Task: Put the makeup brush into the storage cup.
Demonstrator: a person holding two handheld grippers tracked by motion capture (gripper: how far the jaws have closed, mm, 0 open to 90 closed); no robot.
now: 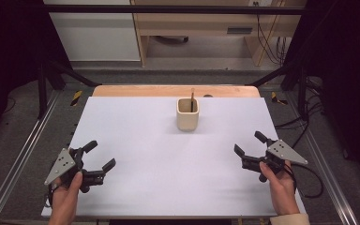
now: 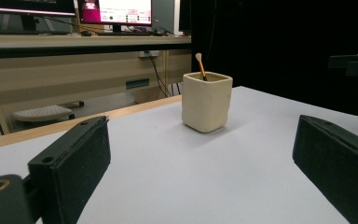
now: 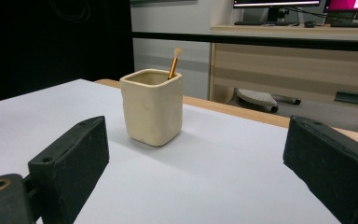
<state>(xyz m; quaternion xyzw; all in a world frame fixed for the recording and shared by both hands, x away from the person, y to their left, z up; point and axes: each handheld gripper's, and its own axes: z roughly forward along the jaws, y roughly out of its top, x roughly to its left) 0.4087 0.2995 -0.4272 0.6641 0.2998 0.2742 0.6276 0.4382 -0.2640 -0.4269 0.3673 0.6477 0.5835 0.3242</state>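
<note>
left gripper (image 1: 99, 156) jaws wide apart, low near table edge | right gripper (image 1: 247, 143) jaws apart too | cream cup (image 1: 187, 114) upright mid-table, brush (image 1: 192, 99) leaning inside

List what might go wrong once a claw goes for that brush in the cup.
The cream square ceramic cup stands free on the white table, so a sideways pull could tip it. The thin orange-handled brush leans in a corner, a small target for the open left claw or right claw.
</note>
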